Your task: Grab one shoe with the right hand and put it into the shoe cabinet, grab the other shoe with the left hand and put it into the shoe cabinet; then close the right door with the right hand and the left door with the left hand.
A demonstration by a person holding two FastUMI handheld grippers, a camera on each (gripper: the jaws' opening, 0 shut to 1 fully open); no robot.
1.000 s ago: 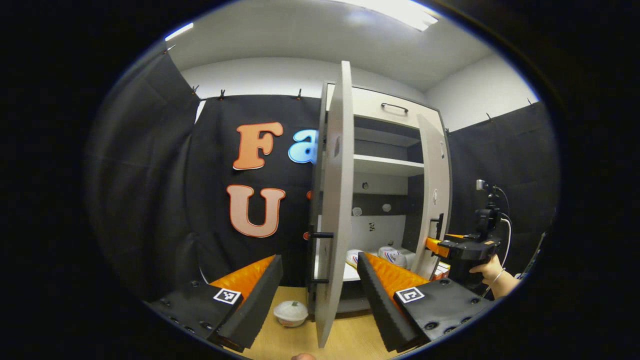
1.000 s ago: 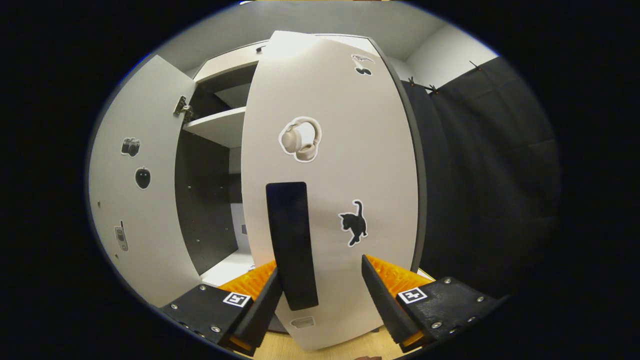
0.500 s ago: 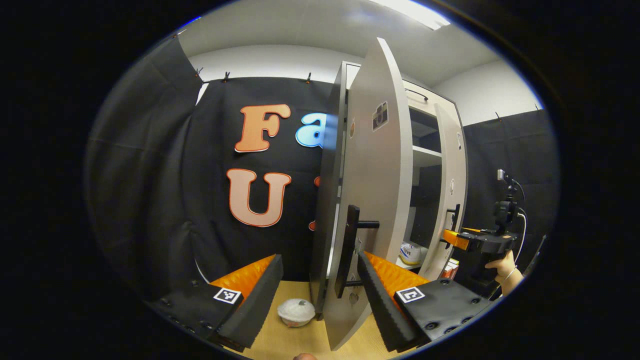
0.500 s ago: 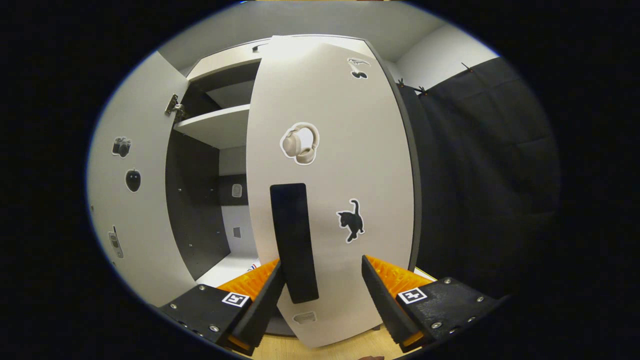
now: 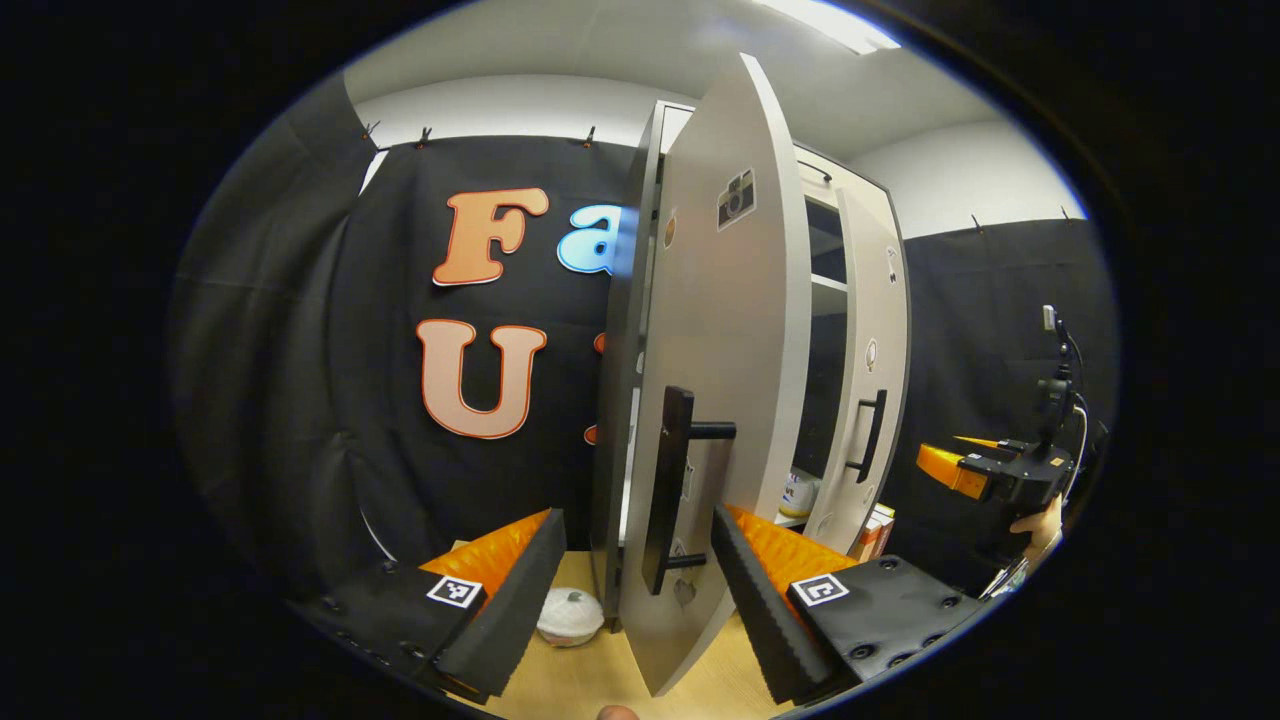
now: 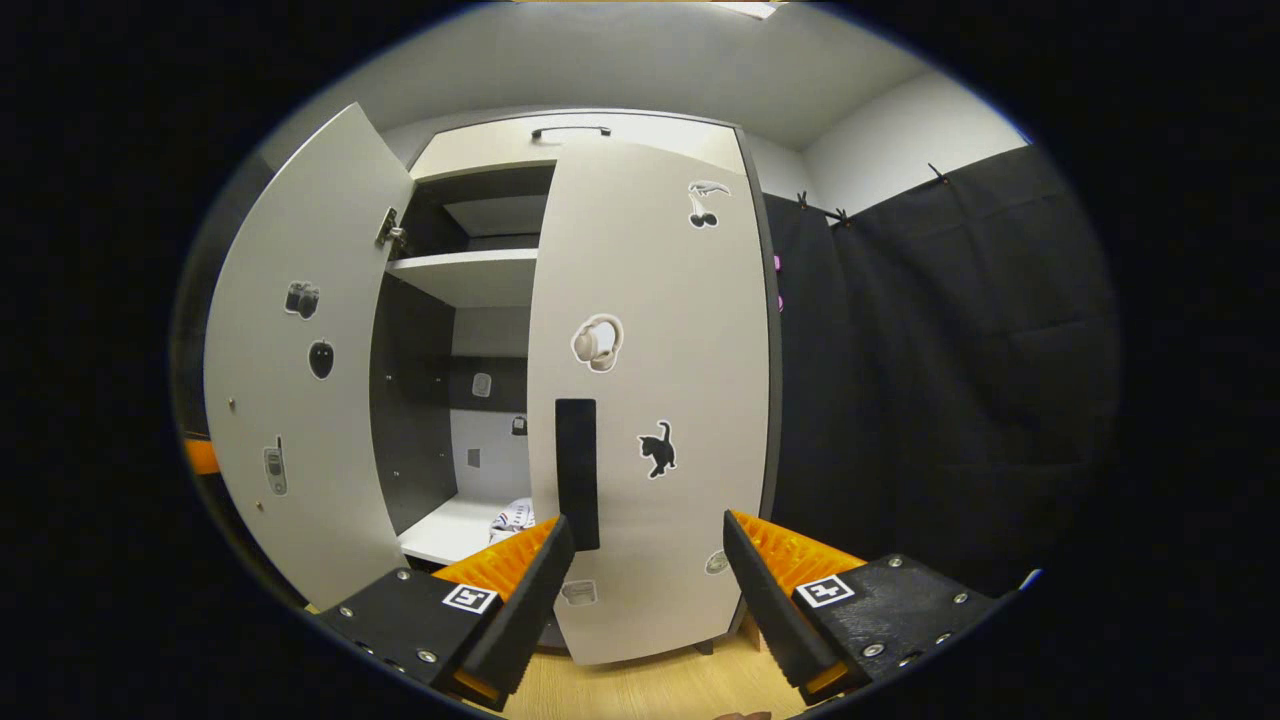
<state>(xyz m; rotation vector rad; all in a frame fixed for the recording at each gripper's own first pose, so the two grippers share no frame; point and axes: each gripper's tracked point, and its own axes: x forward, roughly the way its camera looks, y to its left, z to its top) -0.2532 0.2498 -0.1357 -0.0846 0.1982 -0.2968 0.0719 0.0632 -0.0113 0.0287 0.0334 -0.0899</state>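
Two doors stand part open in the left gripper view. The left gripper (image 5: pixel 632 585) is spread open, its fingers on either side of the left door (image 5: pixel 715 380) by its handle (image 5: pixel 668 490), pressing on nothing. A shoe (image 5: pixel 797 494) sits on the cabinet's lower shelf. To do this well, push flat on the door beside the handle and swing it slowly.

In the right gripper view, the right gripper (image 6: pixel 640 590) is open before the nearly shut right door (image 6: pixel 650 400); a shoe (image 6: pixel 515 517) lies inside.
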